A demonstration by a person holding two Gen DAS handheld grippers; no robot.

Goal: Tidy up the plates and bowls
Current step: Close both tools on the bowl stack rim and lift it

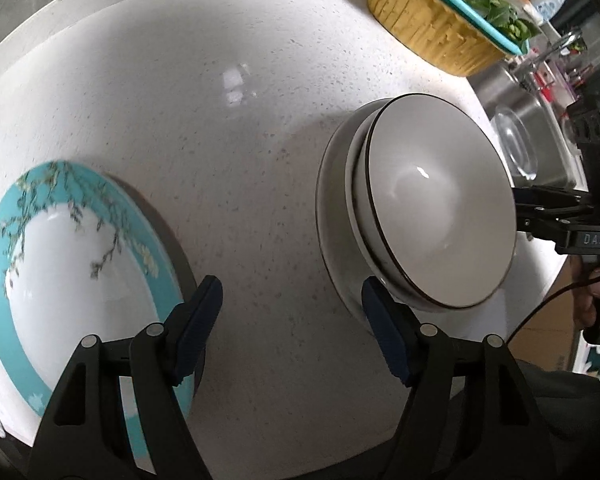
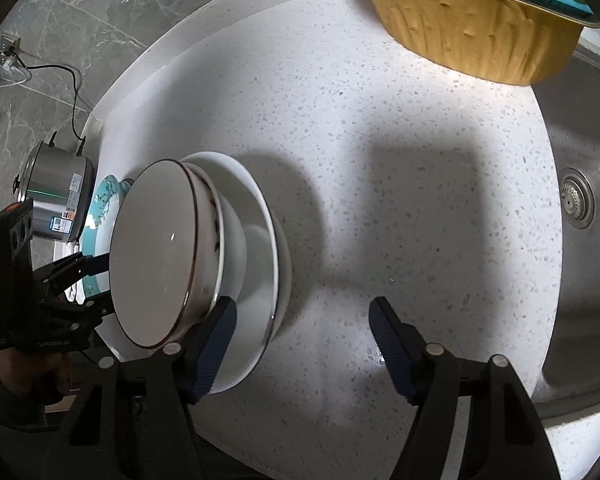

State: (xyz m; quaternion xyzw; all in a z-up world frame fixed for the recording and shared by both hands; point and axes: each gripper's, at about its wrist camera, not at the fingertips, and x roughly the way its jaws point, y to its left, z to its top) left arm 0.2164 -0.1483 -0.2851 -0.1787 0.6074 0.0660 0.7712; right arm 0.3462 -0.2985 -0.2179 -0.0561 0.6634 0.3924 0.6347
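Note:
A stack of nested bowls (image 1: pixel 432 208), the top one pale grey with a dark rim, sits in a white plate (image 1: pixel 332 216) on the speckled counter. A teal-rimmed plate with a blossom pattern (image 1: pixel 80 264) lies to its left. My left gripper (image 1: pixel 292 308) hangs open over bare counter between the two, its right pad (image 1: pixel 380 320) close by the stack's near edge. My right gripper (image 2: pixel 304 320) is open too, with nothing between its fingers; its left pad (image 2: pixel 218 332) stands against the bowl stack (image 2: pixel 156 256) and white plate (image 2: pixel 260 280). The left gripper (image 2: pixel 100 282) shows beyond the stack.
A yellow basin (image 2: pixel 480 20) under a teal tray of greens stands at the back. A steel sink (image 2: pixel 580 200) lies right of the counter and holds a glass lid (image 1: pixel 516 144). A steel pot (image 2: pixel 56 196) stands far left, behind the teal plate (image 2: pixel 104 200).

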